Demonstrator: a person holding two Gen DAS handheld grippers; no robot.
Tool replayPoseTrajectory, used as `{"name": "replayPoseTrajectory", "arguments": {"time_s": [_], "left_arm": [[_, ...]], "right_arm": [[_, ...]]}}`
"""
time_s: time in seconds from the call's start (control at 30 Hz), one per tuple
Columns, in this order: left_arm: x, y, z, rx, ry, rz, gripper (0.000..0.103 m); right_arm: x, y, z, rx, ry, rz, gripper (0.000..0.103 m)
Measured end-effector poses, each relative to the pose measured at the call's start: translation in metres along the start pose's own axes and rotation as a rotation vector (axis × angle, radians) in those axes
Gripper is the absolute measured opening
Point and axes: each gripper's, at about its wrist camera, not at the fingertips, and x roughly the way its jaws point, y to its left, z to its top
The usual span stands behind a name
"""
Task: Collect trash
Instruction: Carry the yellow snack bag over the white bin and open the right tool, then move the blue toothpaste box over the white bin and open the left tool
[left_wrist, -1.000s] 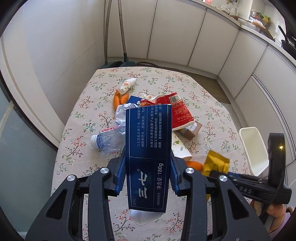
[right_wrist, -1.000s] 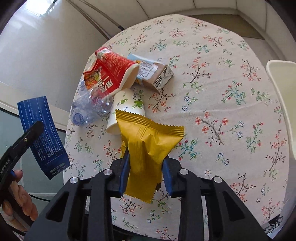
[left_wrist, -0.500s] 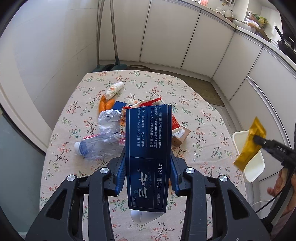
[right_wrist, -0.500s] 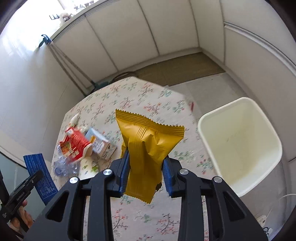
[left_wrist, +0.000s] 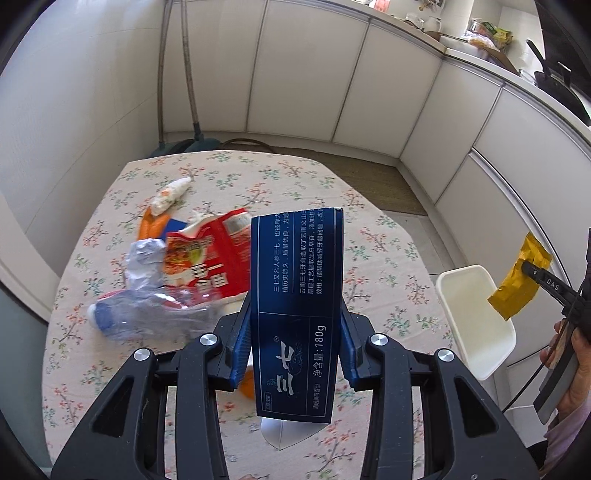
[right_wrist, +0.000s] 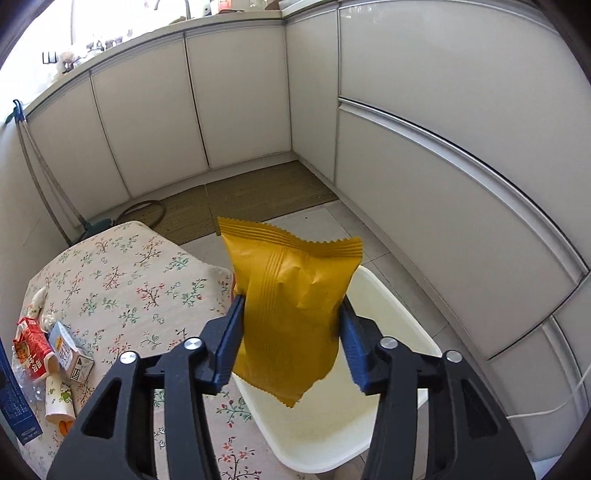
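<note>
My left gripper (left_wrist: 293, 332) is shut on a dark blue toothpaste box (left_wrist: 297, 295) and holds it upright above the floral table (left_wrist: 92, 362). My right gripper (right_wrist: 291, 325) is shut on a yellow snack wrapper (right_wrist: 291, 295), held over the white bin (right_wrist: 391, 325) beside the table. The wrapper (left_wrist: 519, 284) and bin (left_wrist: 476, 325) also show at the right of the left wrist view. More trash lies on the table: a red packet (left_wrist: 207, 262), a crushed plastic bottle (left_wrist: 147, 314), crumpled foil (left_wrist: 144, 262).
A paper cup (right_wrist: 59, 402), a small carton (right_wrist: 70, 354) and the red packet (right_wrist: 31, 347) lie at the table's left in the right wrist view. White cabinets (right_wrist: 443, 147) ring the room. A mop (left_wrist: 194, 110) leans in the far corner.
My right gripper has swung from above the table to over the white bin, carrying the yellow wrapper. My left gripper has risen and pulled back a little with the blue box.
</note>
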Motion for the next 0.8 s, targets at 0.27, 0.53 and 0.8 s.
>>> {"name": "replayPoseTrajectory", "arguments": {"time_s": [0.27,0.53,0.8], "left_arm": [[0.01,-0.048,0.007,0.021,-0.056,-0.066,0.038],[0.033,-0.118,0.022,0.009,-0.027,-0.194,0.038],[0.065,-0.216,0.03,0.096,0.033,-0.312,0.038]], "right_arm": [[-0.026,-0.026,0.01,0.028,-0.099,-0.062,0.09],[-0.04,-0.071,0.019,0.095,-0.128,-0.132,0.092],[-0.05,-0.127,0.022,0.201,-0.125,-0.187,0.092]]}}
